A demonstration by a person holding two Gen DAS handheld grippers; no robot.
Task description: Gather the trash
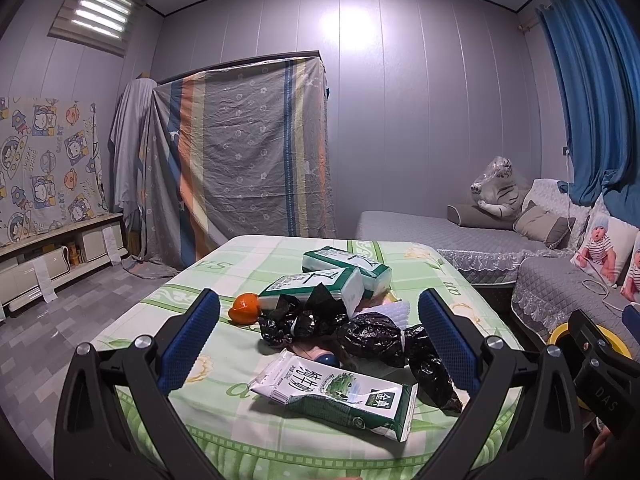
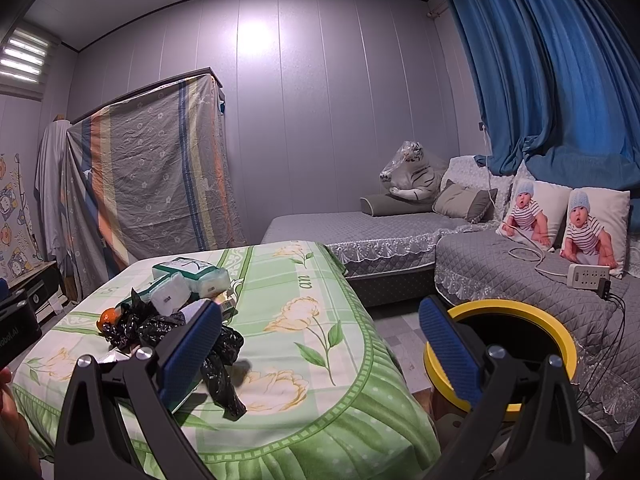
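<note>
Both grippers are wide open and hold nothing. Left gripper [image 1: 320,344] hangs over the flat milk carton [image 1: 340,394] and black plastic bags [image 1: 360,336], probably ready to pick one. Right gripper [image 2: 320,352] waits between the table [image 2: 312,360] and the yellow-rimmed bin [image 2: 520,312]. Beyond the trash are an orange peel [image 1: 245,307] and tissue packs [image 1: 340,276].

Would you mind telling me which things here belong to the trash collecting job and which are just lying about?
Part of the job:
- flattened milk carton
- crumpled black plastic bags
- orange peel
- yellow-rimmed bin
- left gripper and right gripper, both open

Just lying about:
- tissue packs
- plush tiger
- baby-print cushions
- power strip
</note>
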